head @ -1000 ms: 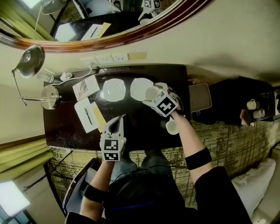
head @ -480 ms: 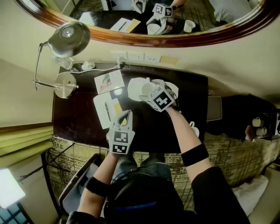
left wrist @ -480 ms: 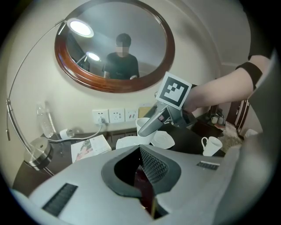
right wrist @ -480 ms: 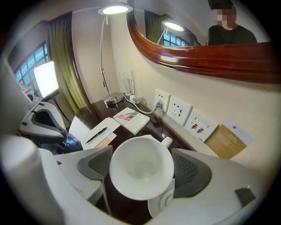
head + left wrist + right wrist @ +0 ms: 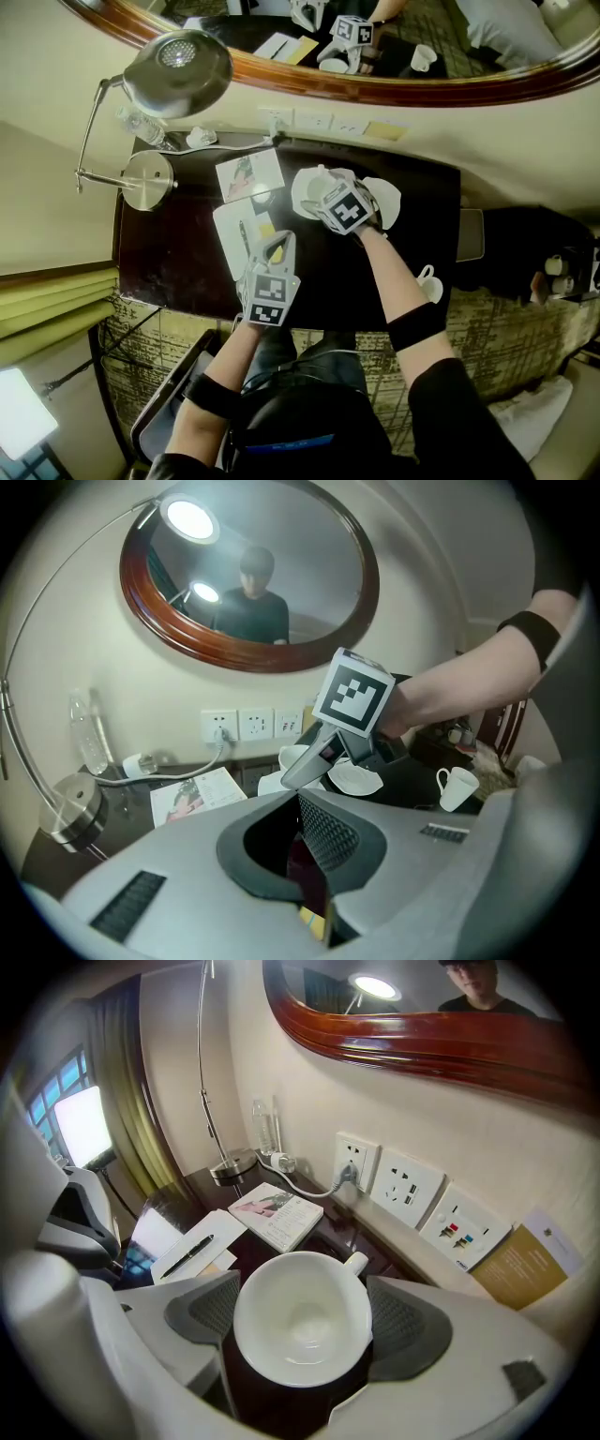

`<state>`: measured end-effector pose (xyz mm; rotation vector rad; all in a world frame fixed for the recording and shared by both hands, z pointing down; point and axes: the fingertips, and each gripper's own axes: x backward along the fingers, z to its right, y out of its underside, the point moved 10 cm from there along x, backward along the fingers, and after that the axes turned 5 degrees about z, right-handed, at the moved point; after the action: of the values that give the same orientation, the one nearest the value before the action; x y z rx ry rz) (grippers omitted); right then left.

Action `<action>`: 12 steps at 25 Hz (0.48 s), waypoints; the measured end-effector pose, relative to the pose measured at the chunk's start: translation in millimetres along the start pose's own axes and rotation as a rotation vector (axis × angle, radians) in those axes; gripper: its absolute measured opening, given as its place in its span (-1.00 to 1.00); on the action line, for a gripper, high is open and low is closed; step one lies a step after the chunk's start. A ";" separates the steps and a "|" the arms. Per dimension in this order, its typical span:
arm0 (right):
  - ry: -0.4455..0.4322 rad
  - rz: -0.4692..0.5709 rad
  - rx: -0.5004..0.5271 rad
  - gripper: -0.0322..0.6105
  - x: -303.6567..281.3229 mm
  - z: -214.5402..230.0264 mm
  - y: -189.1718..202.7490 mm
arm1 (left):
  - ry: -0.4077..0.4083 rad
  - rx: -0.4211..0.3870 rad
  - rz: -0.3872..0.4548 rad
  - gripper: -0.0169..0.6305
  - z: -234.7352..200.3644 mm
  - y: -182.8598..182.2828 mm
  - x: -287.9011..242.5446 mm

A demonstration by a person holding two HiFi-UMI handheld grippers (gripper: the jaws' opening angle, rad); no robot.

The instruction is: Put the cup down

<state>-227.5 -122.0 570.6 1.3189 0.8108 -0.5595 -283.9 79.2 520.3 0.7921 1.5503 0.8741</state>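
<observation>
Right gripper view | right tongs clamp white cup | left tongs closed, empty

warm, fairly dim room. the lit lamp throws a bright spot on the dark glossy table and glares in the mirror. a window is blown out. both gripper views bend strongly at the edges, with black corners; the nearest parts look soft.
</observation>
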 end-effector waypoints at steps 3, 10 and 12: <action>0.008 -0.004 -0.007 0.45 -5.6 -1.6 2.2 | 0.003 0.004 -0.001 -0.95 -2.7 3.5 1.1; 0.008 0.024 -0.029 0.46 -7.7 -1.2 2.0 | 0.006 0.012 -0.004 -0.95 -3.6 9.3 3.8; -0.002 0.030 -0.031 0.47 -8.3 -1.9 2.6 | 0.005 0.012 -0.005 -0.95 -4.5 10.2 3.9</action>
<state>-231.0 -120.4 578.7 1.2995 0.7941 -0.5224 -288.6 87.1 527.6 0.7949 1.5626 0.8646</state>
